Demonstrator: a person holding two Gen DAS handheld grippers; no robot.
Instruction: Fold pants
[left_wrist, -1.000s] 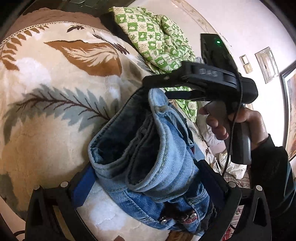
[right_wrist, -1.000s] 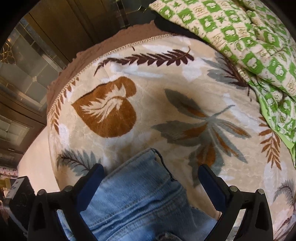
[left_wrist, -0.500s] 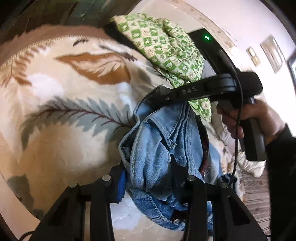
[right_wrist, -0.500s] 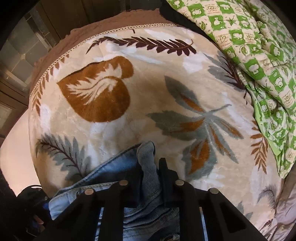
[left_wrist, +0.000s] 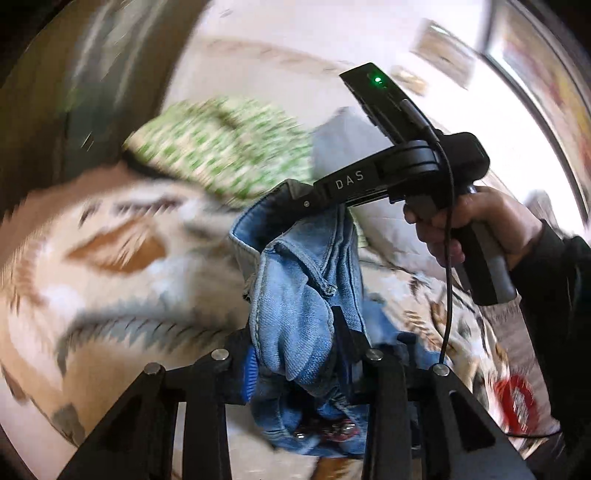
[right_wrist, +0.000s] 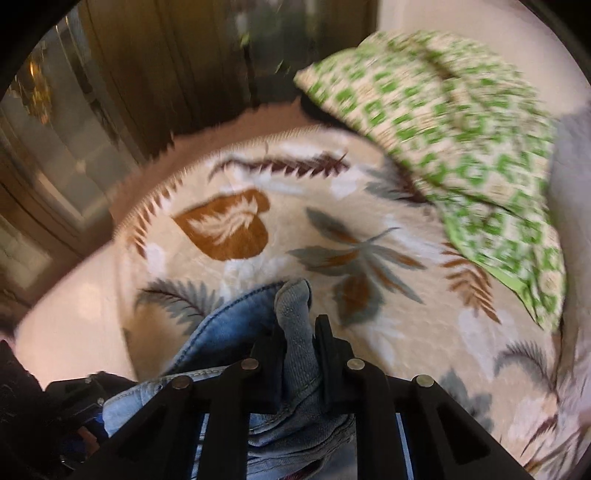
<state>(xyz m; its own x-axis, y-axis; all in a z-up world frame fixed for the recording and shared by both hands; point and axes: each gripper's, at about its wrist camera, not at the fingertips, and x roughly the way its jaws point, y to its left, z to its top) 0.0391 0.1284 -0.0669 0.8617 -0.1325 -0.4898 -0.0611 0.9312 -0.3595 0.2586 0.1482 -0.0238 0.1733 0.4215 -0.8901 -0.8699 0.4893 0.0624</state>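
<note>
Above leaf-print bedspread, jeans are clamped by left gripper and right gripper, whose fingers have just been closing on the denim; both should be raised evenly.

The pants hung bunched between the 2 grippers above the leaf-patterned blanket. Behind it, to the right, a checked quilt lay on the blanket's far edge.

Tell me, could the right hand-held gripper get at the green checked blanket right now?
Probably not: the right hand-held gripper is shut on the jeans, and the green checked blanket lies farther off across the bed.
</note>
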